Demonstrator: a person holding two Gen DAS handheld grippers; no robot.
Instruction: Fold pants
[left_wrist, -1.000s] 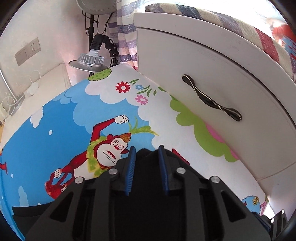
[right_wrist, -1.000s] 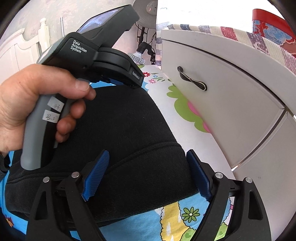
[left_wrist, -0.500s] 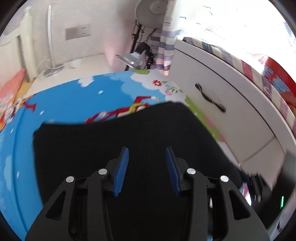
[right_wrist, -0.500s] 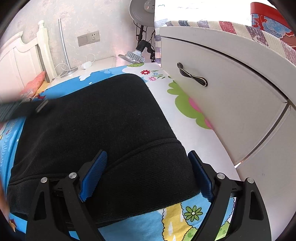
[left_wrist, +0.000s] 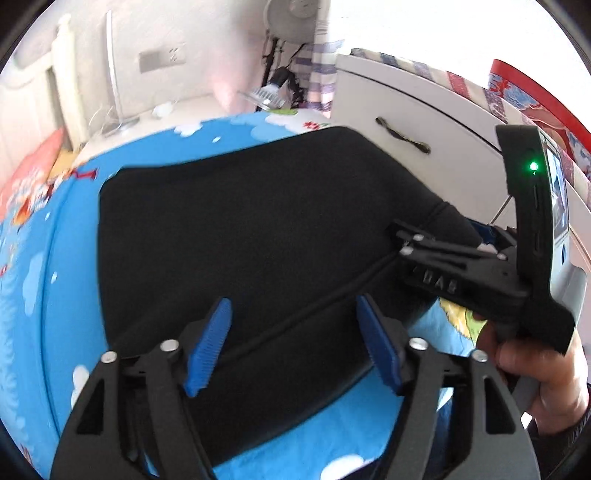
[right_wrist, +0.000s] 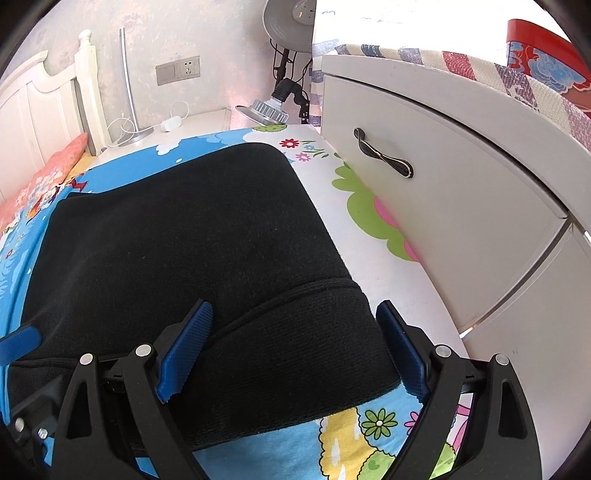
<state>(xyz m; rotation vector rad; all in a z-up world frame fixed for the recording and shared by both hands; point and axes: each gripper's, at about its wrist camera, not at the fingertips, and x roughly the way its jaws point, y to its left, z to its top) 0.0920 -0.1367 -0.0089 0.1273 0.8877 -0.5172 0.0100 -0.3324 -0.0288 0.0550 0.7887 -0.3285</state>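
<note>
— Left view first: where are you in the fold?

— I judge one fold is down. The black pants (left_wrist: 258, 229) lie as a flat doubled rectangle on the cartoon-print tabletop (left_wrist: 55, 295). My left gripper (left_wrist: 295, 347) hangs above their near edge, and its blue fingers (left_wrist: 208, 347) have just been opening; they stand wide with nothing pressed between them. The ribbed waistband runs slantwise under and ahead of the fingers, the cloth below them and not pinched. My right hand (left_wrist: 546, 380), off beside the right finger, holds the other tool over the pants' right end.

— And from the right view?

— My right gripper (right_wrist: 295, 354) is wide as well, its fingers (right_wrist: 184, 350) spread to either side of the waistband corner of the pants (right_wrist: 177, 229). The fabric lies below and between them; whether the pads graze it I cannot tell, but they are not closed on it. The white drawer cabinet (right_wrist: 461, 206) stands close off the right finger.

— What does the next move call for?

— Probably both sets of fingers dropping onto the near edge, pinching every layer together, then carrying it evenly toward the far edge without dragging the stack askew.
</note>
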